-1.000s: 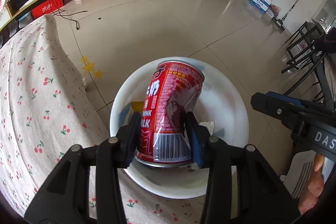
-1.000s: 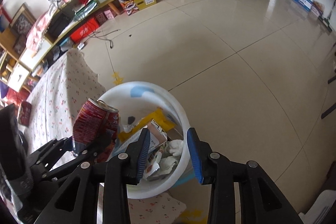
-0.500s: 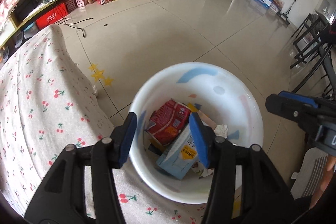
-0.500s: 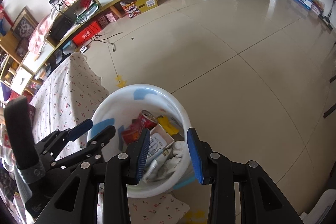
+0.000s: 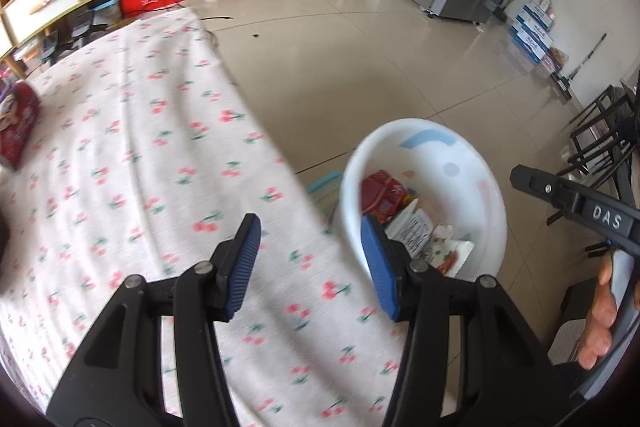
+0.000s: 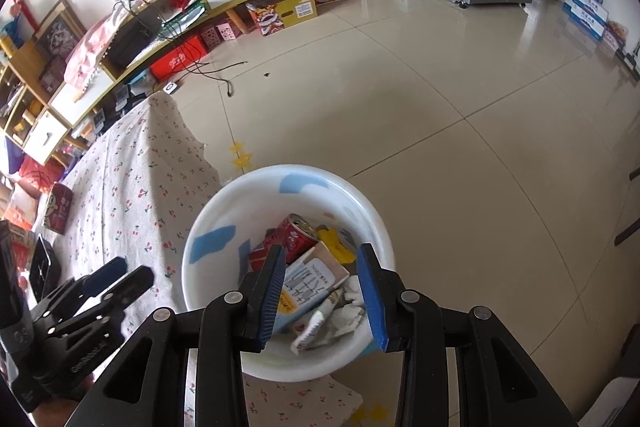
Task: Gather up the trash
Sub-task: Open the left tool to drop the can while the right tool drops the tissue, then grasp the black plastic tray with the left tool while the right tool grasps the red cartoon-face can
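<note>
Over the cloth-covered surface (image 5: pixel 120 155), left claw (image 5: pixel 310 263) gapes empty, heading for more trash; red can (image 6: pixel 296 237) lies binned.

Bright daylight; glare streaks the glossy floor (image 6: pixel 460 75). Left view is motion-blurred across the tablecloth (image 5: pixel 160 167); right view sharp. Fisheye bending, dark corners.

Left gripper (image 5: pixel 310 263) tilts downward, jaws apart and empty. Right gripper (image 6: pixel 324 291) tilts downward too, jaws parted, nothing between them.
</note>
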Demonstrator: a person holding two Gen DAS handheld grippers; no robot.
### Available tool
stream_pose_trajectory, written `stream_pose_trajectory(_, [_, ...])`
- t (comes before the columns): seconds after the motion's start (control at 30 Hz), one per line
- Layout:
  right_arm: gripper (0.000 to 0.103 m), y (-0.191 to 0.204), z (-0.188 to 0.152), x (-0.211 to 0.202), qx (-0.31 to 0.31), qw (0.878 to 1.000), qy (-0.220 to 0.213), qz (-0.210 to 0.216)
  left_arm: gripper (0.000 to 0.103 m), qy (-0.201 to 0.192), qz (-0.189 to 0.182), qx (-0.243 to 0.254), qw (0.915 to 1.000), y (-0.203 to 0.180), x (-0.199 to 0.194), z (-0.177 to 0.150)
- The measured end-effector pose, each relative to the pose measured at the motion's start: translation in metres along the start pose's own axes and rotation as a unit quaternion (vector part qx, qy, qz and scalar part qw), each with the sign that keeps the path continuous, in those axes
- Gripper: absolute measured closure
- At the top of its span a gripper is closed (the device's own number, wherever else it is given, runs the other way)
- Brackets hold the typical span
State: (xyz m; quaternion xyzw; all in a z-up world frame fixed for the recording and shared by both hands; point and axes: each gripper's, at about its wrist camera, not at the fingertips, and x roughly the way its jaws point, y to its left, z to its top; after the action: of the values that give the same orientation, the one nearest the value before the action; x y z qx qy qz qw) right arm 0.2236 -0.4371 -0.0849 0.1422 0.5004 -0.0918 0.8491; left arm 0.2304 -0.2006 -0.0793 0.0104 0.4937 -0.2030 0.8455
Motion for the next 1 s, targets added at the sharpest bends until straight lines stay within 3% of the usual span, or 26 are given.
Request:
stream_pose_trajectory(0.13, [0.065,0.019,0.0,-0.001,-0.022,1.0,-0.007,-0.001,0.049,-0.014,0.02,-0.025,0.9994,0.032,-0.023,-0.009])
stream_pose_trajectory(0.33, [0.064,0.049,-0.001,-0.005,-0.059,0.998,-0.025,-0.007,0.049,-0.016,0.09,-0.057,0.9942,0.098,-0.064,-0.014])
stream_pose_trajectory(0.47, [0.063,0.073,-0.001,-0.004,-0.083,0.996,-0.031,-0.009,0.049,-0.021,0.134,-0.098,0.9858,0.159,-0.097,-0.023])
stream_pose_trajectory(0.63, [0.062,0.11,-0.002,-0.001,-0.119,0.992,-0.037,-0.001,0.049,-0.015,0.173,-0.183,0.9676,0.24,-0.131,-0.054])
stream_pose_trajectory(0.77, [0.061,0.144,-0.007,0.004,-0.142,0.989,-0.034,0.025,0.049,-0.026,0.176,-0.26,0.949,0.294,-0.143,-0.086])
stream_pose_trajectory(0.83, [0.061,0.163,-0.011,0.007,-0.153,0.987,-0.032,0.036,0.049,-0.023,0.16,-0.291,0.9429,0.311,-0.139,-0.099])
stream_pose_trajectory(0.93, [0.058,0.191,-0.017,0.015,-0.165,0.984,-0.023,0.064,0.049,-0.018,0.118,-0.313,0.9421,0.322,-0.132,-0.102])
stream_pose_trajectory(1.0, [0.058,0.212,-0.02,0.022,-0.171,0.982,-0.016,0.076,0.049,-0.019,0.114,-0.306,0.9452,0.32,-0.127,-0.096])
